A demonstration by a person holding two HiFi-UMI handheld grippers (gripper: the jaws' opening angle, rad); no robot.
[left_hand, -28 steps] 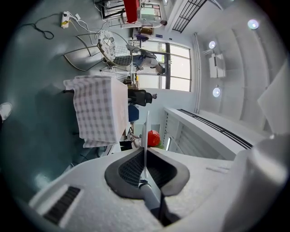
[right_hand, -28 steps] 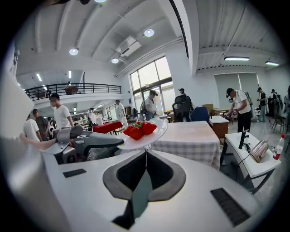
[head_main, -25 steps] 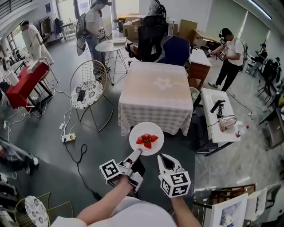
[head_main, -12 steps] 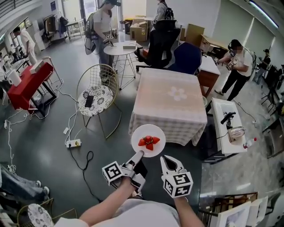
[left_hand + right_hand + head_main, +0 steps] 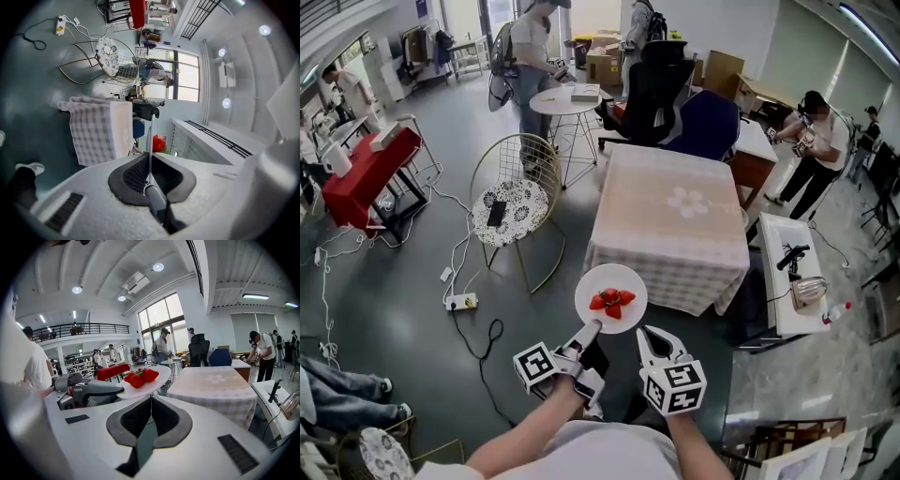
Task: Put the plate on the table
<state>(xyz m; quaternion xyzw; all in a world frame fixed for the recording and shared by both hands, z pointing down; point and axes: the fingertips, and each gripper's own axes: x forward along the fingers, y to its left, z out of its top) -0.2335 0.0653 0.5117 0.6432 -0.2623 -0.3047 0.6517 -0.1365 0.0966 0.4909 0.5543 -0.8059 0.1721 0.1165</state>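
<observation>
A white plate with red strawberries hangs level above the grey floor, short of the table with its checked cloth. My left gripper is shut on the plate's near rim. In the left gripper view the plate shows edge-on between the jaws, with a strawberry beyond. To its right my right gripper is shut and holds nothing. The right gripper view shows the plate at left, the left gripper under it and the table ahead.
A wire chair with a patterned cushion stands left of the table. A power strip and cable lie on the floor. A white side table stands at the right. Office chairs and several people are beyond.
The table has drawn a little nearer and shifted right in the head view. The plate stays in the left gripper in the same pose; the right gripper has not changed.
</observation>
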